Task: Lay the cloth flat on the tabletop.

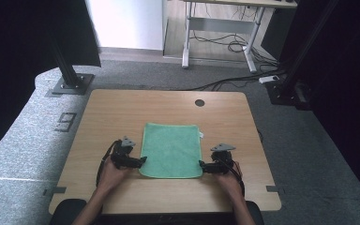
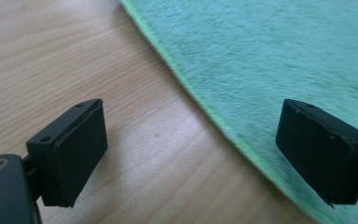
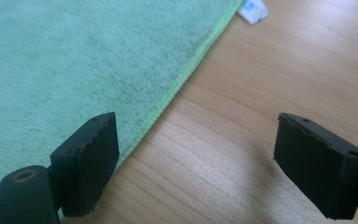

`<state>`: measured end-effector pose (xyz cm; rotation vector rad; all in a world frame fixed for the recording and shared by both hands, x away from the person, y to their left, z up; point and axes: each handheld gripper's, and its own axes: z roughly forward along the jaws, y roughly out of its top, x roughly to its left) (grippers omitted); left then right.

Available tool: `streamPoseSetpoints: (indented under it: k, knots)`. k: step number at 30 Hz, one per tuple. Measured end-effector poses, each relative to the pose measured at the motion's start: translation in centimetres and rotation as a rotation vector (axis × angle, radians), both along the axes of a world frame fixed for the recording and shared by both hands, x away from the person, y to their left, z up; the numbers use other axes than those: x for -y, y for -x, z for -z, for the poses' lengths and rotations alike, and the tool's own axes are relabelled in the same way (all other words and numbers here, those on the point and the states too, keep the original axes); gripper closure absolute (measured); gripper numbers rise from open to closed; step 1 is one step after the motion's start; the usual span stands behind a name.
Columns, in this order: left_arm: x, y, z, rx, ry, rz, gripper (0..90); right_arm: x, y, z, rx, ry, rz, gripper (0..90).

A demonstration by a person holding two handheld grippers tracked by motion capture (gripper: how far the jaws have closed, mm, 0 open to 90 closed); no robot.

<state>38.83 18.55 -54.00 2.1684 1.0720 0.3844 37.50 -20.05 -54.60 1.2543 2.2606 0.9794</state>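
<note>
- The green cloth (image 1: 172,150) lay flat and spread out on the wooden surface (image 1: 112,112), toward the near half and roughly midway between its left and right edges.
- My left gripper (image 1: 140,161) sat at the cloth's near left corner, pointing inward toward it.
- In the left gripper view my fingers (image 2: 72,154) stood wide apart with nothing between them. One hung over bare wood (image 2: 74,70); the other hung over the cloth (image 2: 270,51). The cloth's hemmed edge ran diagonally through the gap.
- My right gripper (image 1: 202,165) sat at the cloth's near right corner, likewise pointing inward.
- In the right gripper view my fingers (image 3: 88,163) also stood wide apart and held nothing. One hung at the cloth's (image 3: 74,60) edge; the other was over bare wood (image 3: 270,60). The bright green hem (image 3: 186,77) passed between them.
- I could not tell from either gripper view whether any finger touched the cloth or the wood beneath it.
- A small white label (image 3: 253,10) projected from the cloth's edge on the right side, well beyond my right fingers; in the high view it showed near the far right corner (image 1: 201,135).
- A round dark hole (image 1: 199,102) marked the surface beyond the cloth, well apart from it.
- Both my hands (image 1: 113,174) held the grippers from the near side, forearms entering from below.
</note>
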Motion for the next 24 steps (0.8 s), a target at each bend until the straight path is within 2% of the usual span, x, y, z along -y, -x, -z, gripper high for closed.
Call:
streamPoseSetpoints:
  k: [3,6,10,11,15,18,22,24]
  knots:
    - [-0.1,0.9,-0.8,0.017,-0.019,0.024,8.1,0.3,0.4,-0.7,0.024,-0.014,-0.004,13.6]
    - [-0.7,1.9,-1.4,0.025,-0.018,0.028,7.4,0.9,0.8,-1.3,0.039,-0.015,-0.010,12.8]
    - [-1.7,2.7,-1.8,0.023,-0.010,0.016,6.0,1.8,1.2,-1.4,0.033,-0.023,-0.005,11.0]
    - [-2.5,3.2,-1.7,0.016,-0.009,0.012,4.4,2.5,1.3,-1.3,0.029,-0.017,0.000,8.0]
    - [-3.9,4.0,-1.2,0.007,-0.039,-0.008,0.6,3.5,1.3,-0.9,0.013,-0.010,0.018,2.6]
    - [-4.8,3.8,-0.7,0.001,-0.049,-0.020,0.1,4.1,1.2,-0.4,0.000,0.008,0.031,0.0]
    - [-5.6,3.2,0.0,-0.038,0.001,-0.022,0.0,4.3,1.1,0.3,-0.017,0.005,0.038,0.0]
    - [-5.7,3.0,0.3,-0.043,-0.016,-0.026,0.0,4.2,1.0,0.6,-0.022,0.004,0.033,0.0]
